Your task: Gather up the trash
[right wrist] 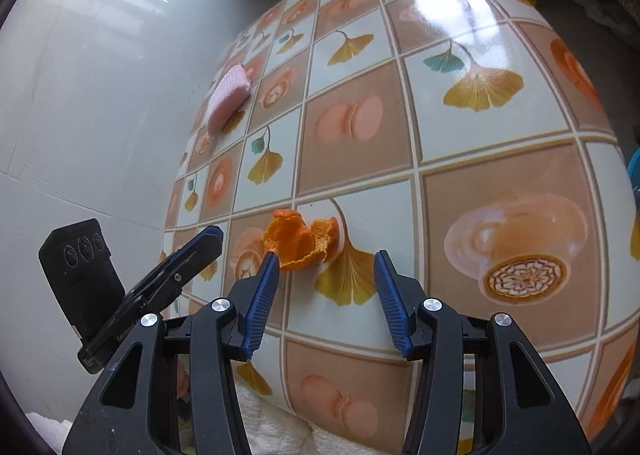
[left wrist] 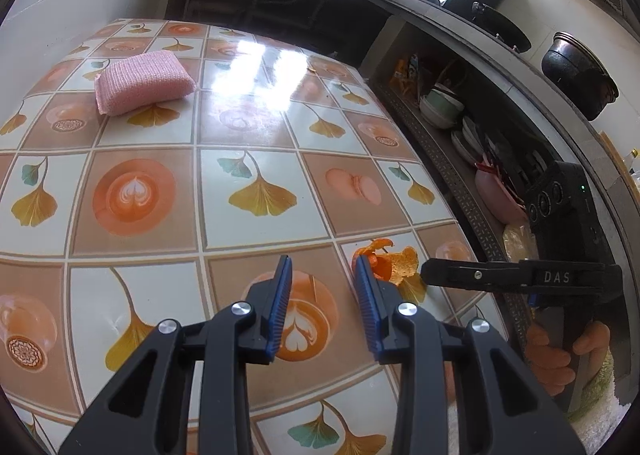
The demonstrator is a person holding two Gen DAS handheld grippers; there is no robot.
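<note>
Lying on the tabletop [right wrist: 500, 127] just ahead of the right gripper [right wrist: 326, 279], the orange peel [right wrist: 298, 241] is approached with jaws parted, nothing between them. The left gripper [left wrist: 322, 295], jaws parted and empty, is kept aside, seemingly to leave room.

In the left wrist view, the left gripper's [left wrist: 322, 275] right finger [left wrist: 366, 287] hides part of the orange peel [left wrist: 394, 261]. Shelf crockery [left wrist: 442, 105] is too small to identify. The hand [left wrist: 560, 351] holding the right gripper [right wrist: 326, 267] is cut off at the frame edge.
</note>
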